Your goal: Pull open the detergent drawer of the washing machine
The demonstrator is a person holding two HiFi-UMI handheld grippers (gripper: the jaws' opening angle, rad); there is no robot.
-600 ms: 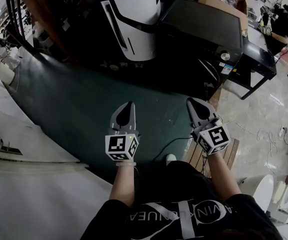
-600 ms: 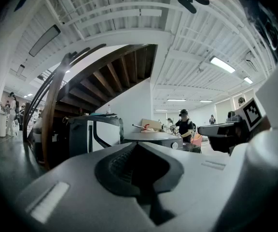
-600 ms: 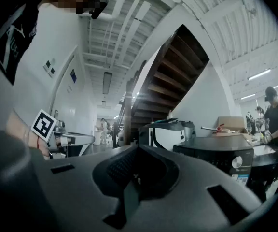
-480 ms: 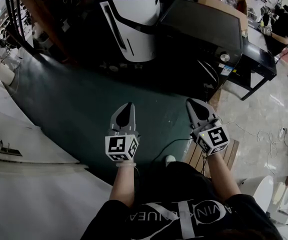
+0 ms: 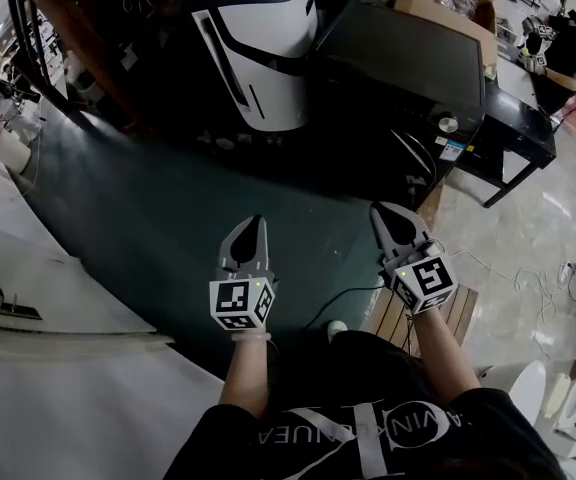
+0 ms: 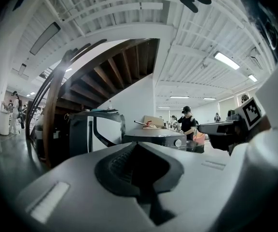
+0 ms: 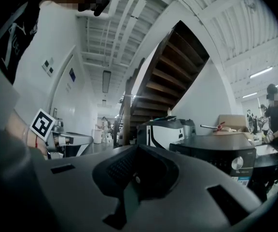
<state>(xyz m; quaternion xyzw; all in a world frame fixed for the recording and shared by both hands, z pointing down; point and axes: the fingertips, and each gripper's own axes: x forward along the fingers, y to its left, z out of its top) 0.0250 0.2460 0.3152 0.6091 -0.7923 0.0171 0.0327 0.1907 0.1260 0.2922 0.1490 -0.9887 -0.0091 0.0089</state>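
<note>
A black washing machine (image 5: pixel 408 58) with a round silver knob (image 5: pixel 449 124) stands ahead on the right, past the green floor (image 5: pixel 148 218). It also shows in the left gripper view (image 6: pixel 153 138) and the right gripper view (image 7: pixel 211 151). I cannot make out its detergent drawer in any view. My left gripper (image 5: pixel 251 230) and right gripper (image 5: pixel 386 215) are held side by side in mid-air, well short of the machine. Both point level toward it. The left gripper's (image 6: pixel 138 145) jaws are shut with nothing between them, and so are the right gripper's (image 7: pixel 138 148).
A white-and-black appliance (image 5: pixel 258 48) stands left of the washing machine. A cardboard box (image 5: pixel 443 3) sits behind it, a black table (image 5: pixel 513 118) to its right, where a person (image 5: pixel 573 43) works. A wooden pallet (image 5: pixel 458 313) and cable (image 5: pixel 343 293) lie near my feet. A white counter (image 5: pixel 48 298) runs along the left.
The whole head view has shifted slightly downward in the picture. Both grippers stay shut, side by side, and hold the same pose toward the machine.
</note>
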